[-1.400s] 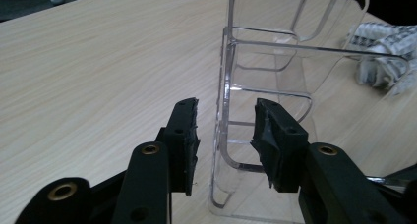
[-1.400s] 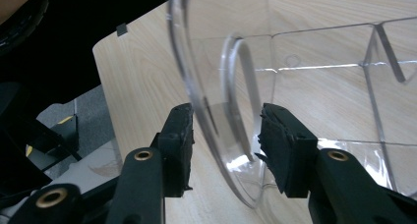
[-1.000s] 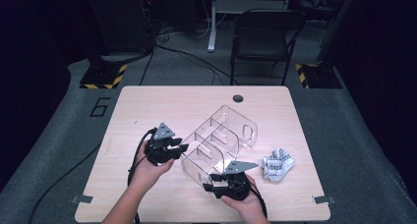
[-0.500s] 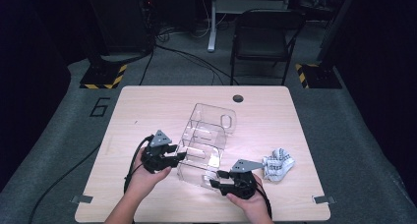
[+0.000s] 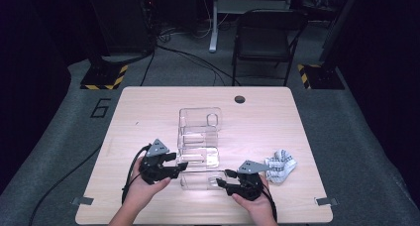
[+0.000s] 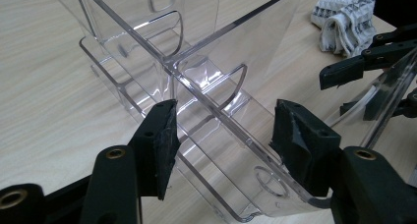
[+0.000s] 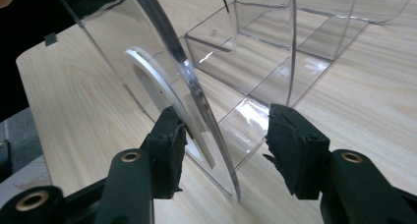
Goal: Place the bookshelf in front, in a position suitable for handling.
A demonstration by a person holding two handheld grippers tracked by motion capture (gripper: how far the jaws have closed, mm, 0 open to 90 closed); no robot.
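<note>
A clear plastic organizer point(image 5: 199, 139) with several compartments lies on the wooden table point(image 5: 143, 112), running away from me. My left gripper point(image 5: 179, 167) is at its near left corner. In the left gripper view its jaws have just been opening, and the left gripper point(image 6: 223, 135) straddles a clear wall point(image 6: 236, 150) with neither pad pressing. My right gripper point(image 5: 223, 182) is at the near right corner. The right gripper point(image 7: 228, 145) has also been opening. The curved end wall point(image 7: 196, 101) stands between its pads, close to the left pad point(image 7: 169, 145) and clear of the other.
A crumpled white patterned cloth point(image 5: 281, 165) lies on the table to the right of the right hand. A round cable hole point(image 5: 239, 99) sits near the far edge. A dark chair point(image 5: 262, 37) stands behind the table.
The organizer has swung from a diagonal, tilted pose to lying straight and flat on the table. Both grippers shifted toward the near edge, and the left jaws spread wider.
</note>
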